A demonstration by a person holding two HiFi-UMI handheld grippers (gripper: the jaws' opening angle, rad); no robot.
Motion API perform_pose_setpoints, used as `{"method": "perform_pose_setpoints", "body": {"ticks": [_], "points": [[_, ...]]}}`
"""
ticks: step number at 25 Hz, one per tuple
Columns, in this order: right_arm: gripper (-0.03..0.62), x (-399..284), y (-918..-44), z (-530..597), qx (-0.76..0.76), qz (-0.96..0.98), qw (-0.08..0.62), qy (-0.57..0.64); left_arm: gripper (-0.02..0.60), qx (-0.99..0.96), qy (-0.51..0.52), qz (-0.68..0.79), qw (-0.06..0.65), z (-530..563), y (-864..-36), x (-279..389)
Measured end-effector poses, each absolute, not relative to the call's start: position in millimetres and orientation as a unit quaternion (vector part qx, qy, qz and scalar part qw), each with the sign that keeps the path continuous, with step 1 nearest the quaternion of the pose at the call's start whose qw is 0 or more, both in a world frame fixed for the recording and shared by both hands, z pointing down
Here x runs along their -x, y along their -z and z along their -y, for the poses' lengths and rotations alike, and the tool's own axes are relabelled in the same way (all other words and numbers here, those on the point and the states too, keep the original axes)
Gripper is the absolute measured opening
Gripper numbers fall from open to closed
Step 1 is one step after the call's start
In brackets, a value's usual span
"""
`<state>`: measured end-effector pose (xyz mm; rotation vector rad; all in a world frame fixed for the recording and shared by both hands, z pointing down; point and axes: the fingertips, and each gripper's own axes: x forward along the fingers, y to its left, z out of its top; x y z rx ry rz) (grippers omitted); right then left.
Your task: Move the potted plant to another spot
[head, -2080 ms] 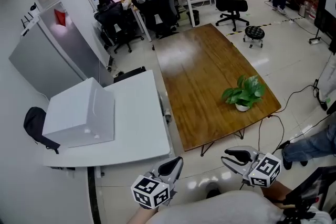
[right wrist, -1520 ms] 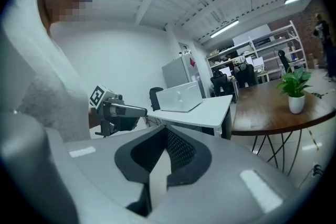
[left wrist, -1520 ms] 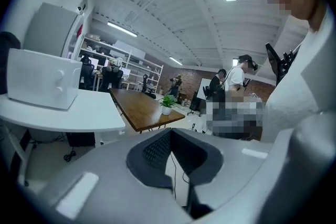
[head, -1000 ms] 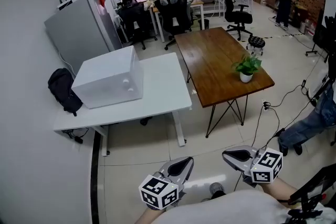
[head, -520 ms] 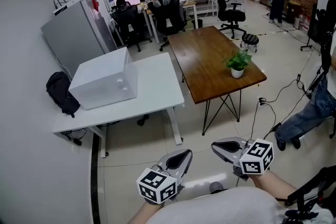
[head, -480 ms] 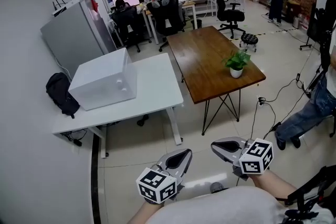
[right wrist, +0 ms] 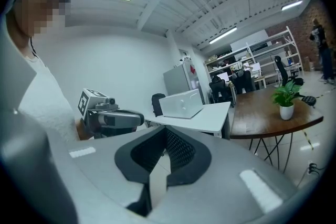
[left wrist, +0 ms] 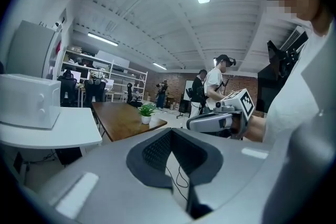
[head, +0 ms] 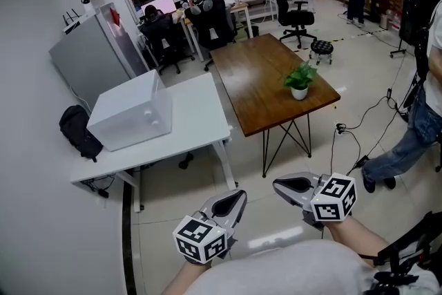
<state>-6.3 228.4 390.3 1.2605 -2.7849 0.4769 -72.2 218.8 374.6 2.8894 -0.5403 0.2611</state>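
Note:
The potted plant (head: 300, 79) is small, with green leaves in a white pot. It stands near the right front corner of the brown wooden table (head: 259, 90), far ahead of both grippers. My left gripper (head: 236, 197) and right gripper (head: 278, 184) hover over the floor close to my body, both shut and empty. In the left gripper view the plant (left wrist: 146, 112) is small and distant, with the right gripper (left wrist: 195, 123) off to the right. In the right gripper view the plant (right wrist: 286, 97) stands at the table's edge, and the left gripper (right wrist: 137, 119) is on the left.
A white table (head: 197, 124) carrying a white box (head: 131, 111) stands left of the wooden table. A grey cabinet (head: 86, 55) and a black backpack (head: 76, 132) lie beyond. A person (head: 423, 114) stands at the right, near cables (head: 356, 141) on the floor. Office chairs (head: 293, 7) stand behind.
The tables look smaller than at the start and now sit further left in the head view. Both grippers have shifted slightly left in the view. The plant keeps its place on the table.

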Motion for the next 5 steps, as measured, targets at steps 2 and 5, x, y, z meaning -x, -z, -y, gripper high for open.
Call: {"method": "perform_pose_setpoints", "body": {"ticks": [2, 5], "points": [[0.005, -5, -389, -231, -0.403, 0.902, 0.023, -0.153, -0.003, -0.974, -0.09, 0.187, 0.094, -222, -372, 60], [0.005, -24, -385, -237, -0.396, 0.905, 0.026, -0.154, -0.003, -0.973, -0.086, 0.193, 0.094, -228, -364, 39]]}}
